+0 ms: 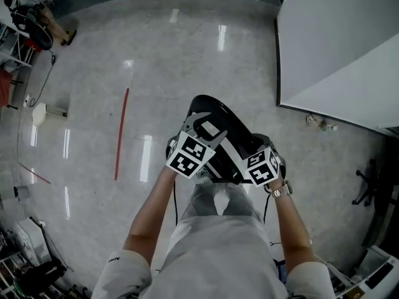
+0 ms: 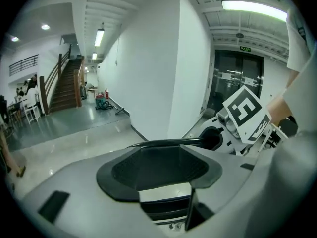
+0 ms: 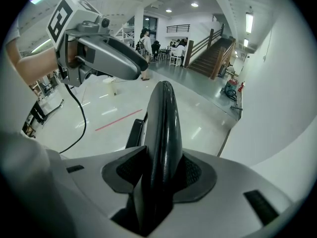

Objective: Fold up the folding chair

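- Now, from the head view, the black folding chair (image 1: pixel 219 122) stands on the pale polished floor (image 1: pixel 187 48). It is right in front of the person's legs, with a hand-held tong on either side of it.
- On one side, the right gripper (image 3: pixel 162 158) is clamped on the chair. A rounded black panel rises edge-on out of the gap, and a ribbed pad is pressed against each face of it.
- The left gripper (image 2: pixel 163 150) tells a different story. Its jaws stand apart with nothing pinched between the pads, and pale floor and dark chair parts show through the gap.
- A thin black edge of the chair runs crosswise just past the left tips. Whether it touches them, I can't tell.
- In the left gripper view, the right gripper's marker cube (image 2: pixel 243 114) sits close by on the right, near the far end of that thin edge.
- In the right gripper view, the left gripper hangs high on the left, with its grey jaw angled over the chair's top and clear of the panel.
- A wristwatch (image 1: pixel 282 190) shows on the person's right wrist, just behind that gripper.
- A red strip (image 1: pixel 121 134) lies on the floor well to the left of the chair, and a white wall (image 1: pixel 336 48) fills the upper right.
- A staircase (image 2: pixel 62 86) climbs in the distance, well away from the chair.
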